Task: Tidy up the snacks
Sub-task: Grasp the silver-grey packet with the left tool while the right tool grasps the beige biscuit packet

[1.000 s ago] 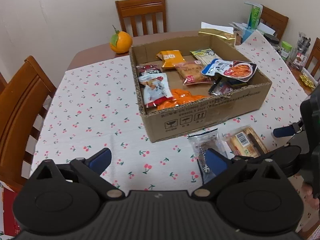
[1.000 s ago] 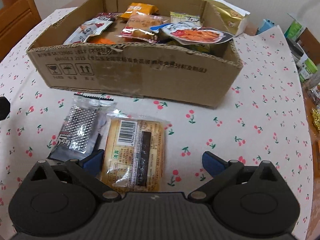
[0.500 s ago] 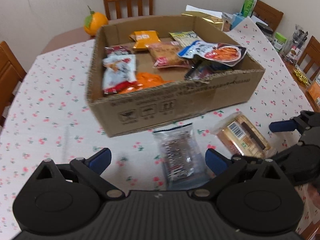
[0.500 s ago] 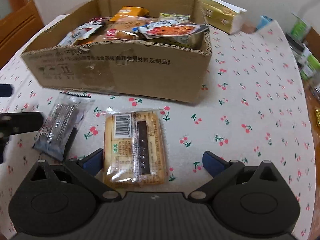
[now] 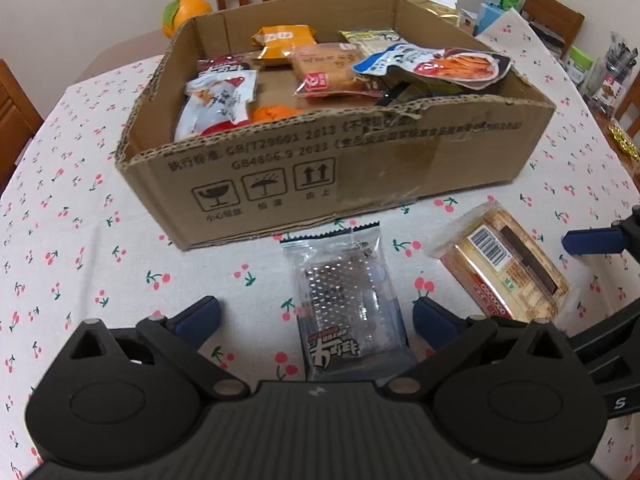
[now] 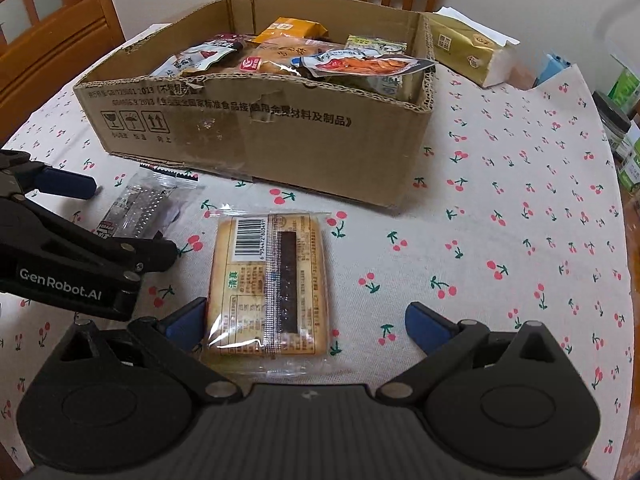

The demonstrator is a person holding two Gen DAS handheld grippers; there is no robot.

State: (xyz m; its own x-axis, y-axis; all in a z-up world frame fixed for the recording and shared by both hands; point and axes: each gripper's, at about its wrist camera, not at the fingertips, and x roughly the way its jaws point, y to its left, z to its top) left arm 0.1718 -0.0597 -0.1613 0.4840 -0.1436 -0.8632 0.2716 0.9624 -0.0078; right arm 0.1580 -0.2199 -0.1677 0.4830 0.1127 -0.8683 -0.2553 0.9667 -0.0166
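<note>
A cardboard box (image 5: 360, 168) (image 6: 280, 124) holding several snack packets stands on the cherry-print tablecloth. In front of it lie two packets: a clear-and-dark one (image 5: 344, 300) (image 6: 140, 208) and a tan biscuit pack with a barcode (image 5: 508, 272) (image 6: 268, 280). My left gripper (image 5: 316, 316) is open, its fingers either side of the clear-and-dark packet. My right gripper (image 6: 304, 320) is open, its fingers either side of the biscuit pack, the left blue pad close to the pack's edge. Neither holds anything.
An orange (image 5: 184, 12) sits behind the box. A gold tissue pack (image 6: 468, 52) lies at the back right. Jars and boxes (image 6: 620, 120) crowd the right table edge. Wooden chairs (image 6: 60, 52) stand around the table.
My left gripper has swung right and forward until the clear-and-dark packet sits between its fingers. My right gripper has shifted so the biscuit pack sits between its fingers.
</note>
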